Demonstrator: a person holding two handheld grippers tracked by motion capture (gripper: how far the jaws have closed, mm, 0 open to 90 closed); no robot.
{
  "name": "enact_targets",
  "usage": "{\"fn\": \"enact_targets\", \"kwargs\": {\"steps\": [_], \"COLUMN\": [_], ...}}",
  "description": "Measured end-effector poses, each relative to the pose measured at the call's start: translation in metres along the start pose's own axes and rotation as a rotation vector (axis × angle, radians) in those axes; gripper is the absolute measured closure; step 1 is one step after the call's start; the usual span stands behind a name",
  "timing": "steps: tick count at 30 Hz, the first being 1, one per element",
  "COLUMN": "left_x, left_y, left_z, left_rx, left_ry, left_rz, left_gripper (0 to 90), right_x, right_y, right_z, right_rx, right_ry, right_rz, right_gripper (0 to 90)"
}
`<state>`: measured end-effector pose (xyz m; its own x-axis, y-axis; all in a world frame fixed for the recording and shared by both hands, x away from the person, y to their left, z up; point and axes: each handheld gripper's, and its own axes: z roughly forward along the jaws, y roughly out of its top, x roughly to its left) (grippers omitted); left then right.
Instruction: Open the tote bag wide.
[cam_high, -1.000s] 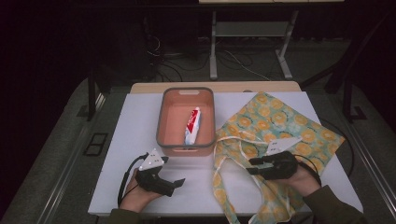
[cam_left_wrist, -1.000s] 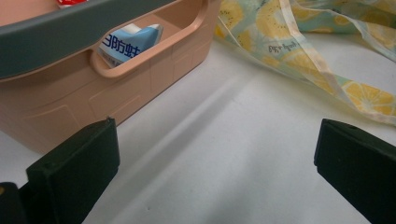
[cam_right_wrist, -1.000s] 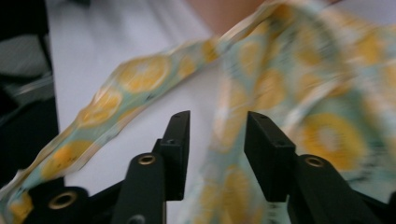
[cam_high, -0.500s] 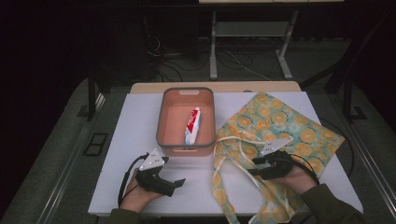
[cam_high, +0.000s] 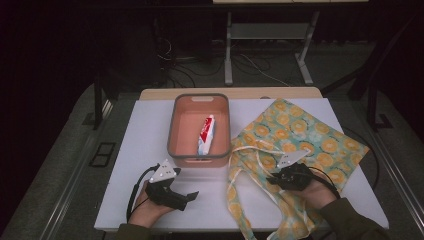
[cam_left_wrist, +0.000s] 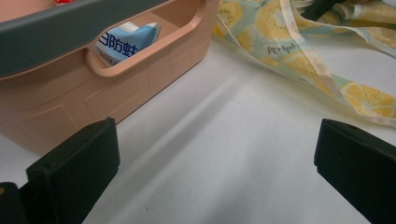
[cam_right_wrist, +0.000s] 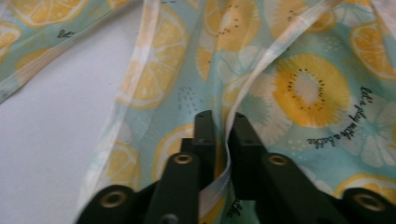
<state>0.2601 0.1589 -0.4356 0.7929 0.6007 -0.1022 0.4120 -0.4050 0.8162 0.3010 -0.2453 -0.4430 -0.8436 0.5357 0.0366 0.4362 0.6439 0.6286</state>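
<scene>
The high view looked forward and down from above; the gripper views rode low, close beyond their jaws, both sharing the lemon-print bag (cam_left_wrist: 299, 42) with it

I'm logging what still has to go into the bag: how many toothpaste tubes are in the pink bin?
1. A single toothpaste tube lies lengthwise on the floor of the pink bin, right of its middle. The near wall might hide something small behind it.

thin printed cloth bag (cam_right_wrist: 308, 93), matt plastic basket (cam_left_wrist: 140, 70)
</scene>
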Motion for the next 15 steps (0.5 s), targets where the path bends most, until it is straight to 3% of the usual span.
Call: {"fn": "enact_targets", "kwargs": {"steps": [3, 7, 15], "left_x": [0.0, 0.0, 0.001], "left_y": [0.0, 0.0, 0.0], "left_z": [0.0, 0.0, 0.0], "left_rx": [-0.003, -0.003, -0.001], "left_ry": [0.001, 0.0, 0.001], "left_rz": [-0.001, -0.001, -0.001], "left_gripper": [0.0, 0.0, 0.0], "right_x": [-0.005, -0.014, -0.047], "right_y": [-0.001, 0.0, 0.003], "right_z": [-0.001, -0.011, -0.039], "right_rx": [-0.013, -0.071, -0.204], "right_ry": [-0.009, -0.013, -0.09], "right_rz": [0.016, 0.049, 0.138], "right_gripper": [88.8, 88.9, 89.0]}}
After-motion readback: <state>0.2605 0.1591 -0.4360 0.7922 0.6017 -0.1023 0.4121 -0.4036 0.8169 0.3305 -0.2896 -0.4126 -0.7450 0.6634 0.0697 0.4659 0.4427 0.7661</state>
